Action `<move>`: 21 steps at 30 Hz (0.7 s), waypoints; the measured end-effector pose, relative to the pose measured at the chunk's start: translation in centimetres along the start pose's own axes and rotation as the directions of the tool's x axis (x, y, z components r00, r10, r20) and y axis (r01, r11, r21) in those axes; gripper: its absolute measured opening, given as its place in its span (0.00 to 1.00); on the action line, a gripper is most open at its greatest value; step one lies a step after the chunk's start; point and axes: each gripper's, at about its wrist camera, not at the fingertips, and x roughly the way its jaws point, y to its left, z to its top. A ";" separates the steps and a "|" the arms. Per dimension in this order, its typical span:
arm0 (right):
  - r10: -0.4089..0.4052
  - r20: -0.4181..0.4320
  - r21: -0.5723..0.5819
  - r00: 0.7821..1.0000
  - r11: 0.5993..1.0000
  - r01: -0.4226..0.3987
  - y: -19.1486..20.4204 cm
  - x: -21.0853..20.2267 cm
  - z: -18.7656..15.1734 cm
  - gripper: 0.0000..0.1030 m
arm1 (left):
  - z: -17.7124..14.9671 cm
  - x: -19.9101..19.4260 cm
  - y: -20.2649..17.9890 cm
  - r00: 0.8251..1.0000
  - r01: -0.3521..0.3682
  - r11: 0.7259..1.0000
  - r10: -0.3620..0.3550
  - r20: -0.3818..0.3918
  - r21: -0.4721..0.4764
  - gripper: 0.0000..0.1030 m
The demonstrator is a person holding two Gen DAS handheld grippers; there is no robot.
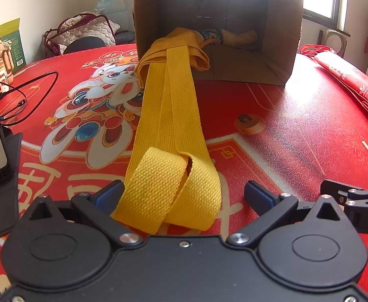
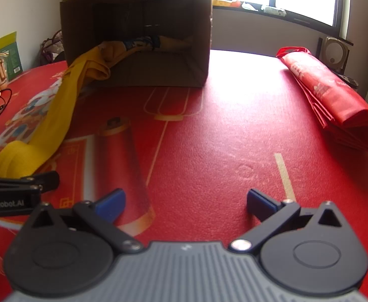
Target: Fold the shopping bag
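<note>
Red tablecloth (image 2: 221, 136) mostly bare, yellow bag straps (image 1: 169, 115) between spread left hand-held gripper (image 1: 184, 193) fingers, R hand-held gripper (image 2: 186, 202) released.

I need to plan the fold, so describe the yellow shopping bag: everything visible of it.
The yellow shopping bag is soft cloth, crumpled, its body lying half inside the open cardboard box, which lies on its side, with a blue printed patch showing. Its two woven webbing handles stretch out over the red tablecloth and end in loops between the open fingers of the left gripper, which are not clamped on them.
</note>
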 end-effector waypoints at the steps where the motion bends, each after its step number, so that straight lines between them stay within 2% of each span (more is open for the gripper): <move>1: -0.003 0.001 0.002 1.000 1.000 0.003 0.0 0.0 0.0 0.99 | 0.0 0.0 0.0 1.000 0.001 1.000 -0.001 0.000 0.000 1.00; 6: -0.014 -0.022 0.022 1.000 1.000 0.014 -0.2 -0.3 0.1 0.99 | 0.2 -0.3 0.3 1.000 -0.023 1.000 0.023 -0.005 -0.015 1.00; 11: 0.020 -0.061 0.070 0.998 0.997 -0.015 -1.1 -0.9 0.8 0.99 | 1.2 -2.7 -0.2 0.996 -0.054 0.998 0.051 0.067 0.039 1.00; 14: -0.003 -0.064 0.059 0.998 0.998 0.006 -0.9 -1.7 1.4 0.99 | 2.0 -4.9 -0.3 0.994 -0.035 0.999 0.032 0.105 0.032 1.00; 21: 0.005 -0.008 0.012 1.000 1.000 -0.005 -0.1 -4.8 1.7 0.99 | 2.9 -7.2 0.0 0.993 0.004 1.000 -0.001 0.117 -0.023 1.00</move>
